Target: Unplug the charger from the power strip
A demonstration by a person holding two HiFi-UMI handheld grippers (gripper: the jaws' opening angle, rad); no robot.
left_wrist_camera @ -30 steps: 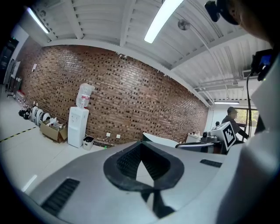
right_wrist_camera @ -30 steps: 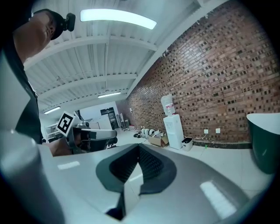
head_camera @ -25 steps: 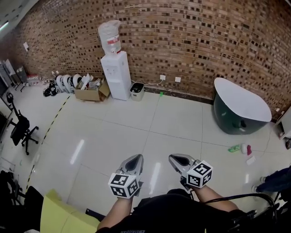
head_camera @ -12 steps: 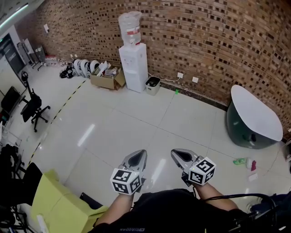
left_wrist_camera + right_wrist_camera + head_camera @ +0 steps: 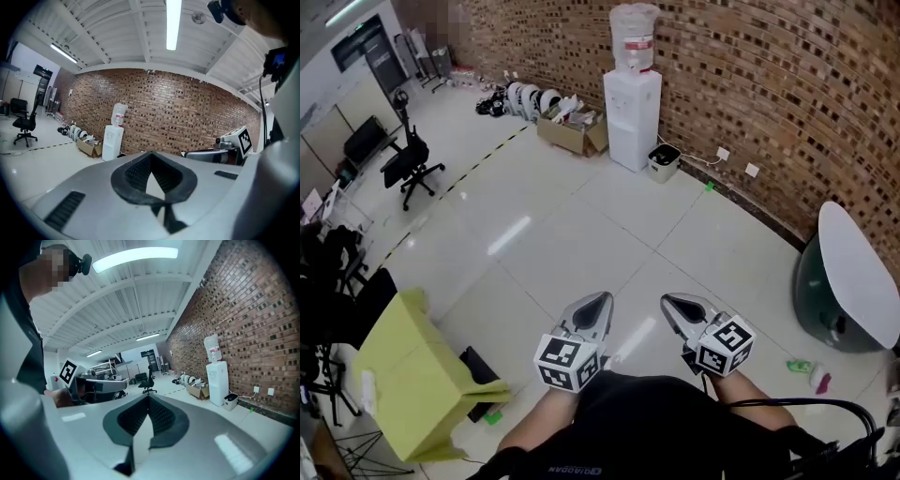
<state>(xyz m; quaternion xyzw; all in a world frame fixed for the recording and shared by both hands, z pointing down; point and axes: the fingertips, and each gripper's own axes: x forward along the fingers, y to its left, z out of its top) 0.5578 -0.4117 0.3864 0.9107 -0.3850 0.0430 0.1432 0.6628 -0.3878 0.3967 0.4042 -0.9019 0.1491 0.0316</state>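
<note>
Both grippers are hovering side by side at waist height, pointing out over the tiled floor (image 5: 581,225). The left gripper (image 5: 600,298) is keeping its jaws pressed together, tips meeting, with nothing between them; the left gripper view is showing only a small gap behind the closed tips. The right gripper (image 5: 668,301) is likewise holding its jaws pressed together on nothing. The two are sitting just beside each other, not touching.

Where the charger and power strip are lying cannot be told from any view.

Straight ahead of the jaws, open floor is stretching to the brick wall (image 5: 787,94). Well ahead, against that wall, a water dispenser (image 5: 634,122) is standing, with a small white bin (image 5: 664,161) just to its right and a cardboard box (image 5: 572,134) to its left. Near the left jaws, to their left, a yellow box (image 5: 412,375) is sitting on the floor; farther out on that side an office chair (image 5: 411,159) is standing. Right of the right jaws, a dark, white-topped round table (image 5: 853,281) is closing off that side.
</note>
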